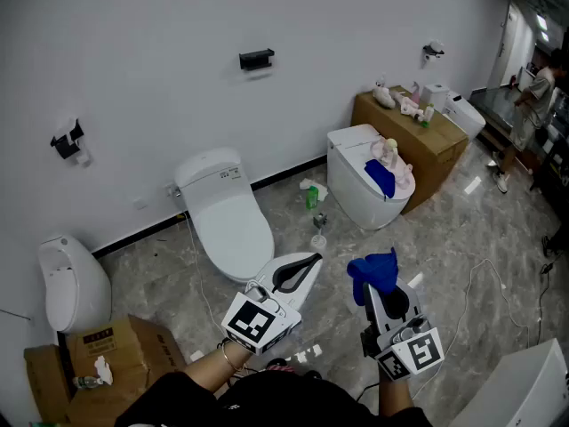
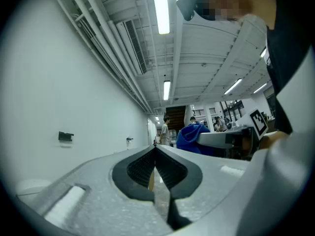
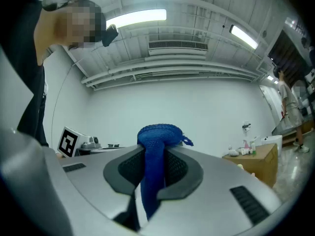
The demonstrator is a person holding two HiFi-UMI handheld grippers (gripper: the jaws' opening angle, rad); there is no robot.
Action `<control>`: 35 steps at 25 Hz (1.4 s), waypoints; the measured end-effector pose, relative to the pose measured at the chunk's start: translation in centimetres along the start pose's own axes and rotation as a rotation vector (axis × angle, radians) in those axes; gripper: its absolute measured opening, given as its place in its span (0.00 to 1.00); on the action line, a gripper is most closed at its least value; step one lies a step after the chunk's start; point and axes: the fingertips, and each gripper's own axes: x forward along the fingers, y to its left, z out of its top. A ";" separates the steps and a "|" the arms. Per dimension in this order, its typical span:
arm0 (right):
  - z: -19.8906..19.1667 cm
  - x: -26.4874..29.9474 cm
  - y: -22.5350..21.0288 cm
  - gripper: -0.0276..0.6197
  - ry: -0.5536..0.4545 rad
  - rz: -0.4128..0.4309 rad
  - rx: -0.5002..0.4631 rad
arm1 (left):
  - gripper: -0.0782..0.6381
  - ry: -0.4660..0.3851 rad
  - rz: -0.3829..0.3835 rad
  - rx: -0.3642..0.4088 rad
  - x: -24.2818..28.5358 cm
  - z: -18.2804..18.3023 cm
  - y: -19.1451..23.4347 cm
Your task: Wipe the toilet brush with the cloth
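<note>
- Jaws of the white left gripper (image 1: pixel 302 272) are pressed together on nothing, held above the grey marble floor (image 1: pixel 444 238).
- Ahead on that floor, between two white toilets, stands what seems the small pale toilet brush (image 1: pixel 318 232) in its holder. It is probably light, stiff and easily tipped, so it is best taken by its slim handle.
- The right gripper (image 1: pixel 377 290) is clamped on a soft blue knitted cloth (image 3: pixel 156 132), which is bunched, limp and light.
</note>
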 end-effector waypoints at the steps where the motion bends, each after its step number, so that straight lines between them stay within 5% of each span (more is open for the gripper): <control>1: 0.0 0.0 0.0 0.15 -0.001 -0.002 0.001 | 0.12 0.001 0.003 -0.002 -0.1 -0.1 0.1; 13: -0.1 -1.0 -0.6 0.15 -0.020 -0.042 0.013 | 0.12 0.008 -0.026 0.007 -0.4 -0.1 -1.4; 35: 0.5 -7.1 -3.2 0.15 -0.050 0.063 0.082 | 0.12 0.003 0.061 0.011 0.5 0.2 -7.6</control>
